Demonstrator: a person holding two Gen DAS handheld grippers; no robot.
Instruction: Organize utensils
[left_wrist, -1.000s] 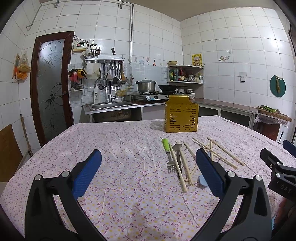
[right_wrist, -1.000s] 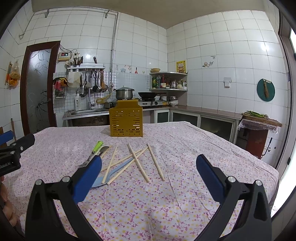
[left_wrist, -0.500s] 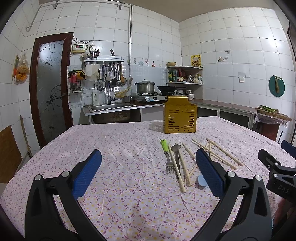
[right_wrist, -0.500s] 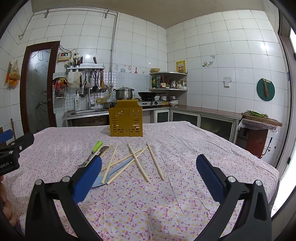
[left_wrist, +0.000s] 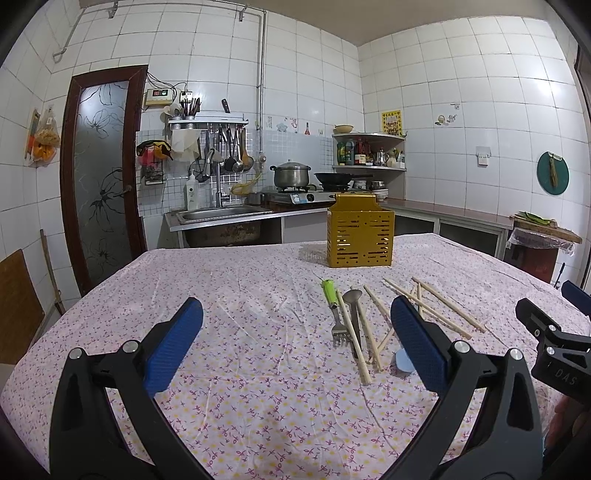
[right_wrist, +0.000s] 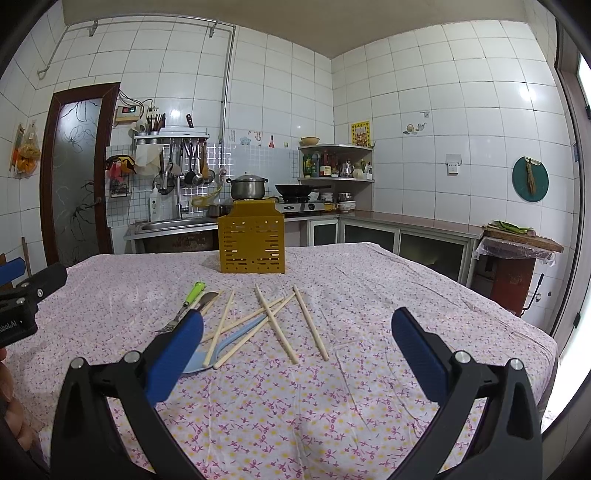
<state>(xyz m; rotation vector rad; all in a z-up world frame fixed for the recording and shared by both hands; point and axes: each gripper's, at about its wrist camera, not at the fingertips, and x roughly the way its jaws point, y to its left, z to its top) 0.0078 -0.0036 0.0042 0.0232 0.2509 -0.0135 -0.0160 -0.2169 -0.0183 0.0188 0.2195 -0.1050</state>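
Hovering over the tablecloth (left_wrist: 258, 387), the left gripper (left_wrist: 295, 328) and right gripper (right_wrist: 297, 332) are both gaping wide, gripping and touching nothing. Ahead of the fingers are lying one green-handled fork (left_wrist: 334, 314), one metal spoon (left_wrist: 354, 306), one pale blue spoon (right_wrist: 225, 345) and about six chopsticks (right_wrist: 275, 323), loosely crossing. Beyond them one yellow utensil holder (right_wrist: 252, 245) is standing upright.
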